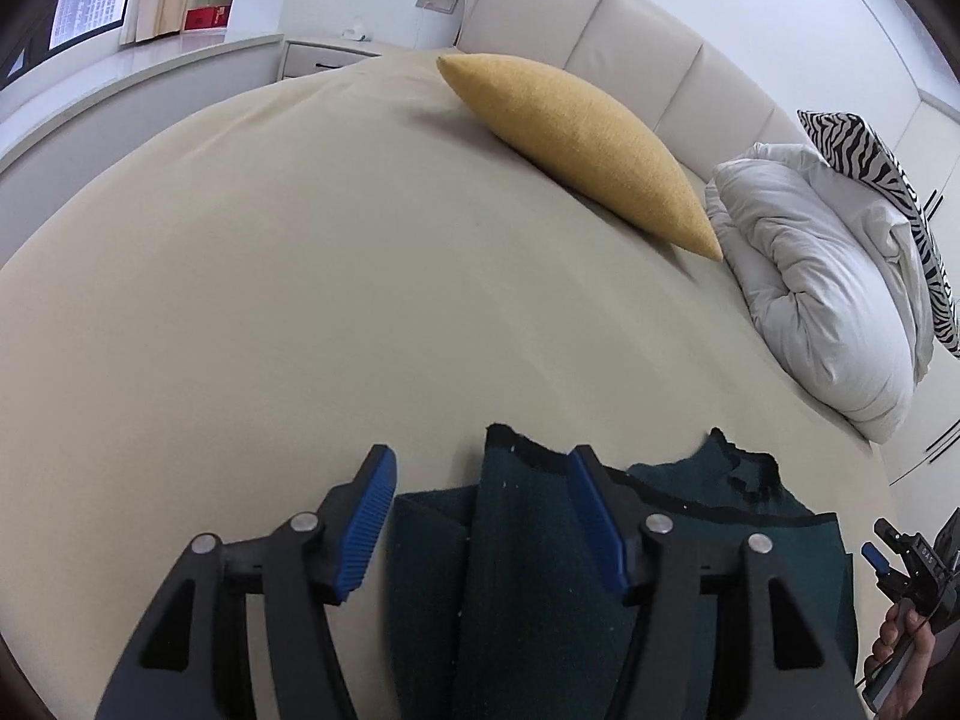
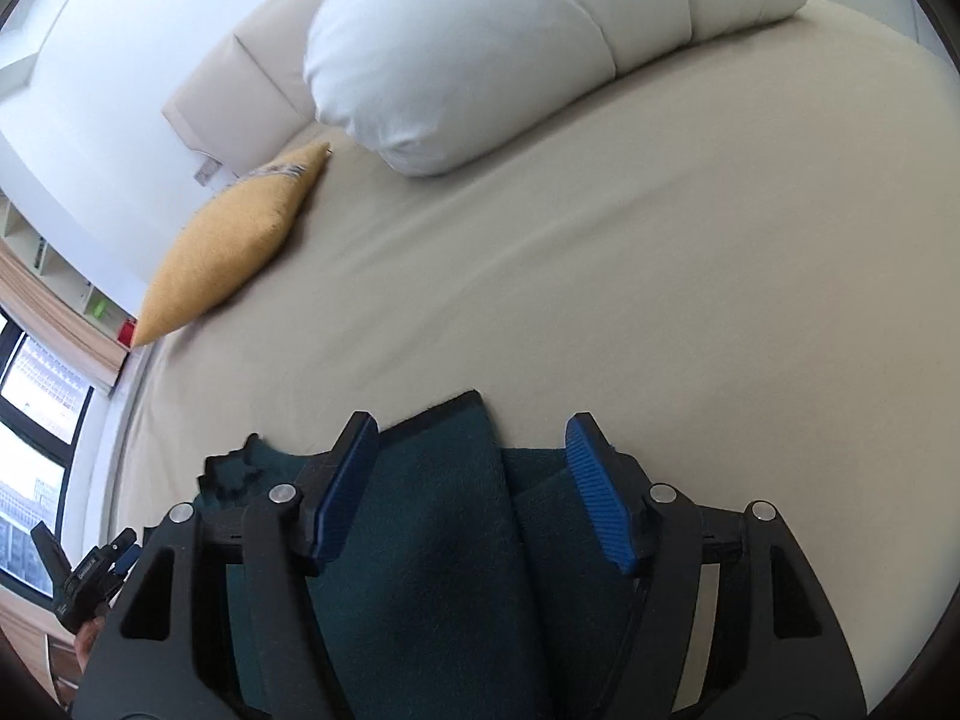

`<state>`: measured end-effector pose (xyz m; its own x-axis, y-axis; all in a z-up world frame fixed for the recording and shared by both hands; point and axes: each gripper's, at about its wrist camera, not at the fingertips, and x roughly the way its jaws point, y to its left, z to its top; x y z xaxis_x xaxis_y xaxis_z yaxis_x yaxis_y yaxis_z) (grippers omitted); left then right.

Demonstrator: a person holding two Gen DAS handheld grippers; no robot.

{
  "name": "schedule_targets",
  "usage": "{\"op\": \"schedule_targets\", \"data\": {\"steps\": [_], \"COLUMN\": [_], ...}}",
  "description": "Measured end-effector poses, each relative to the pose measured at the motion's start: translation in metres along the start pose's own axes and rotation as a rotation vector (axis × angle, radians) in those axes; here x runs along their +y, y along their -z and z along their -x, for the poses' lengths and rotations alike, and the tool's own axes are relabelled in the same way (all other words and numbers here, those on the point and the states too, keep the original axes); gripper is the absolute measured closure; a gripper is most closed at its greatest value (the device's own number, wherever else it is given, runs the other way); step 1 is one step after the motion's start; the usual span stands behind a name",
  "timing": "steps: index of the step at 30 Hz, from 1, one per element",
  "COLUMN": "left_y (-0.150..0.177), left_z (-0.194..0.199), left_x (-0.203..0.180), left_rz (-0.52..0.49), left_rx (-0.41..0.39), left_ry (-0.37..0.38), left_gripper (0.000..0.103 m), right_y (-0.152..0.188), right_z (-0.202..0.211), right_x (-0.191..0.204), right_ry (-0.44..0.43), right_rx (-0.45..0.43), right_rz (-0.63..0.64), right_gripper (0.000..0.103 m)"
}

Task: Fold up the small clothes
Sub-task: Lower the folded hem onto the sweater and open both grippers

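Lying on the near part of the bed (image 1: 300, 300), the dark green garment (image 1: 528, 570) is seen with folds already laid in it: in the left wrist view a panel is doubled over along its length, its black-trimmed end pointing far, and a second layer spreads to the right with a ragged black edge. In the right wrist view the same cloth (image 2: 432, 540) shows a long central flap lapped over the layers beside it. At least one fold is judged to be done; whether the piece is a top or shorts cannot be told, and the near end is hidden under the tools.

The left gripper (image 1: 480, 516) stands about half open, its blue pads clear of the cloth; the garment's left edge lies between and below the jaws, but nothing is gripped. The right gripper (image 2: 474, 492) is likewise about half open over the central flap, with nothing held.

Both tools having let go, the fold is judged to be set down. What is left is probably one more fold across the length and some smoothing, since the right layer lies uneven.

Farther off, a yellow cushion (image 1: 576, 144) lies at the headboard, well apart from the garment, and a white duvet (image 1: 828, 288) is bunched to the right.
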<state>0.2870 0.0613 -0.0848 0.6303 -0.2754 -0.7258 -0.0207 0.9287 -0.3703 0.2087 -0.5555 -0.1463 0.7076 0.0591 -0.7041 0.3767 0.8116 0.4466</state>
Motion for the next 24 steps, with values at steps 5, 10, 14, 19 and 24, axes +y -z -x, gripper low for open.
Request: {"op": "schedule_targets", "data": {"steps": [5, 10, 14, 19, 24], "left_y": [0.017, 0.051, 0.06, 0.059, 0.057], "left_z": [0.026, 0.038, 0.021, 0.016, 0.017], "left_x": [-0.012, -0.025, -0.01, -0.001, 0.0], "left_rz": [-0.026, -0.126, -0.097, -0.088, -0.066], "left_rx": [-0.051, -0.054, 0.002, 0.005, -0.001], "left_ry": [0.039, 0.036, 0.014, 0.023, 0.017], "left_gripper": [0.041, 0.041, 0.043, 0.048, 0.048], "right_y": [0.019, 0.065, 0.095, 0.103, 0.105], "right_z": [0.021, 0.025, 0.021, 0.022, 0.032], "right_x": [0.024, 0.048, 0.037, 0.007, 0.0], "right_ry": [0.025, 0.073, 0.111, 0.142, 0.199], "right_rx": [0.016, 0.057, 0.122, 0.103, 0.077], "right_rz": [0.115, 0.276, 0.307, 0.225, 0.196], "right_gripper": [0.041, 0.044, 0.055, 0.066, 0.071]}}
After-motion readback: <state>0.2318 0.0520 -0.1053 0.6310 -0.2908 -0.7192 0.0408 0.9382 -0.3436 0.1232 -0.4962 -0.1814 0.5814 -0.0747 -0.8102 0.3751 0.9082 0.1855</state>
